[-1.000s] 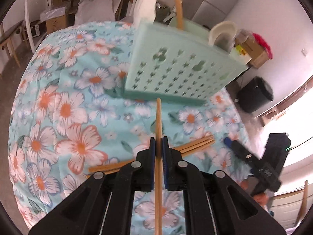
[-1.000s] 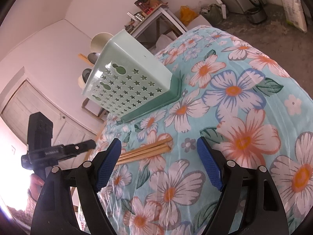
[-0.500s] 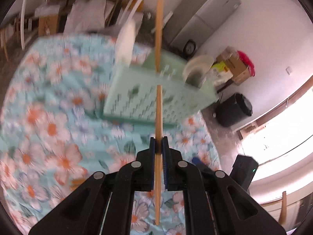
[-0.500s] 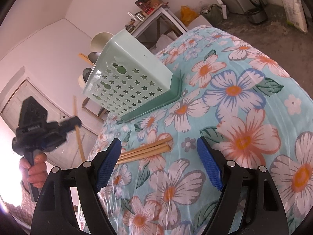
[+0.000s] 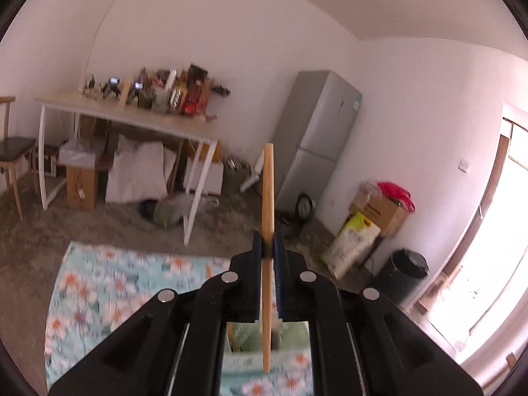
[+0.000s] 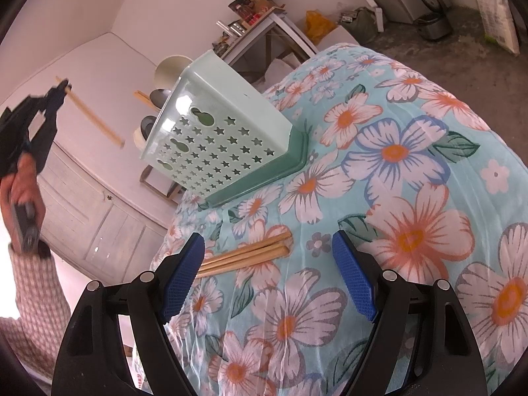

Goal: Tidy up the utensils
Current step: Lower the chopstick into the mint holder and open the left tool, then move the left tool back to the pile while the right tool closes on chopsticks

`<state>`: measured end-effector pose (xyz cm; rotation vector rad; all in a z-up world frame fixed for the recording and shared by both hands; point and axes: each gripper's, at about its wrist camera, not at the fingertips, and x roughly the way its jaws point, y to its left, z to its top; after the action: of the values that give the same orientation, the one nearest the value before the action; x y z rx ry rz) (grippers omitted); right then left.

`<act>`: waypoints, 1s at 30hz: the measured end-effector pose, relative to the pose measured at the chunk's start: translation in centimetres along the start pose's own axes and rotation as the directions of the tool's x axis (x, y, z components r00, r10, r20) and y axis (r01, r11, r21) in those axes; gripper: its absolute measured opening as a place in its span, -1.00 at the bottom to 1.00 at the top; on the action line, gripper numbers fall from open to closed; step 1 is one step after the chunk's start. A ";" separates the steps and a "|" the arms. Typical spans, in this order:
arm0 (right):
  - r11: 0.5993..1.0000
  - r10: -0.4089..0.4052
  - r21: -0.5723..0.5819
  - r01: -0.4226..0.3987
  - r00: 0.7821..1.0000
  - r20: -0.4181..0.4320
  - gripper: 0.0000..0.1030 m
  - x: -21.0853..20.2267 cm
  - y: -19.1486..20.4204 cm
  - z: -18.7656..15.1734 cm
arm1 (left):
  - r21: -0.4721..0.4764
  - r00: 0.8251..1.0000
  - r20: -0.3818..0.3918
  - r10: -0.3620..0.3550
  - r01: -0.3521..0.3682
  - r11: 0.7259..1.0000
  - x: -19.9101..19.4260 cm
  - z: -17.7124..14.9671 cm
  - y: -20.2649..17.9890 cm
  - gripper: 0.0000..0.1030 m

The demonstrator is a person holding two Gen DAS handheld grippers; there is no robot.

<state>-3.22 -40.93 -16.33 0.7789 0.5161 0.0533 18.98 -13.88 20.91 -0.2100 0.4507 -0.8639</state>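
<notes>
So closest in, the left gripper (image 5: 268,250) is being held with its jaws pinched tight on a single chopstick (image 5: 267,198). The stick is being carried roughly upright, crossways to the line of the jaws, with one end poking up above them and the other hanging down below. Right underneath that lower end, a bit of the mint-green utensil holder (image 5: 290,336) is being glimpsed between the gripper's arms, with what looks like an open compartment. That's really the relation everything is hinging on: the stick's long axis is already being pointed down at the holder's opening, so the drop-in is probably just a matter of lowering it straight. Which compartment it's lined up over can't be told, too blurry.

From the right wrist view, the right gripper (image 6: 267,274) is being kept low over the floral table (image 6: 412,178), jaws spread wide with nothing between them. The remaining chopsticks (image 6: 246,257) are lying flat just ahead of the jaws, toward the left pad, long axis running mostly across the gap rather than along it. So that bundle is clearly being left nearer the right hand.

Further back, the holder is being seen standing on its darker green tray (image 6: 264,181), star cut-outs facing the camera. Off to the far left, the raised left gripper is being gripped by a hand (image 6: 23,178) in a checked sleeve (image 6: 36,297), well above table level and beside the holder.
</notes>
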 end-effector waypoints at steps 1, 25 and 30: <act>1.000 0.000 0.000 0.000 1.000 0.000 0.48 0.0 0.0 0.0 | 0.017 1.000 0.021 0.008 -0.009 1.000 0.4 0.3 -0.3 -0.88; 1.000 0.017 -0.005 -0.017 1.000 -0.004 0.49 0.0 -0.2 0.1 | 0.202 0.988 -0.084 0.128 -0.109 0.973 6.3 -9.5 0.1 0.02; 0.999 -0.024 -0.025 0.023 0.999 -0.029 0.49 0.3 0.3 0.1 | 0.183 0.980 -0.095 0.173 -0.154 0.971 2.1 -11.6 1.1 0.43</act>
<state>-2.84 -40.71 -16.18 0.7489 0.5515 0.0491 15.53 -14.77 9.65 0.0366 0.4852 -0.7500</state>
